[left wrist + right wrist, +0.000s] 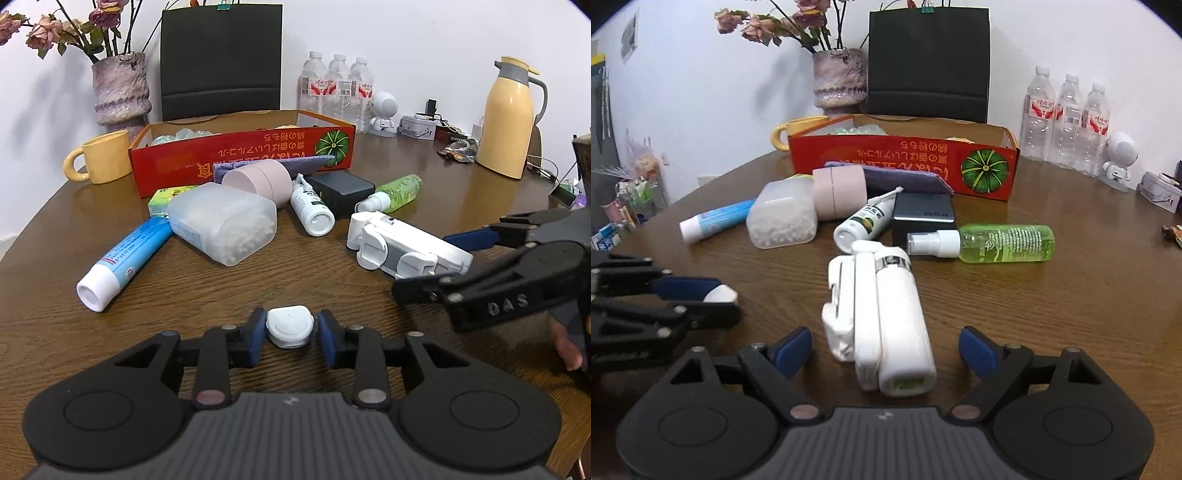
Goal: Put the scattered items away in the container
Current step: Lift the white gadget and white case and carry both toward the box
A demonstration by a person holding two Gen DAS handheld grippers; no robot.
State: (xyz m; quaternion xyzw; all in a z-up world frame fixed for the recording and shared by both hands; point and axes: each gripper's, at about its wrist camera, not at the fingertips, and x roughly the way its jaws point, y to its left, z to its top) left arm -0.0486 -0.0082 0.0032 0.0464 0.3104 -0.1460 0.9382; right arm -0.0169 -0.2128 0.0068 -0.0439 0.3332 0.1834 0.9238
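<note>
My left gripper [291, 334] is shut on a small white case [290, 326] low over the wooden table; it also shows in the right wrist view [718, 294]. My right gripper [884, 350] is open, its jaws on either side of a white folded device [882, 314], which also shows in the left wrist view [402, 247]. The red cardboard box [236, 155] stands open behind the scattered items: a toothpaste tube [125, 256], a cotton swab box [225, 221], a pink cup [258, 181], a white bottle [312, 208], a black block [341, 190], a green spray bottle [990, 242].
A yellow mug [101, 157] and a vase of dried flowers [120, 92] stand left of the box. A black bag [221, 59] stands behind it. Water bottles [338, 88], a white robot figure [384, 110] and a yellow thermos [511, 114] stand at the back right.
</note>
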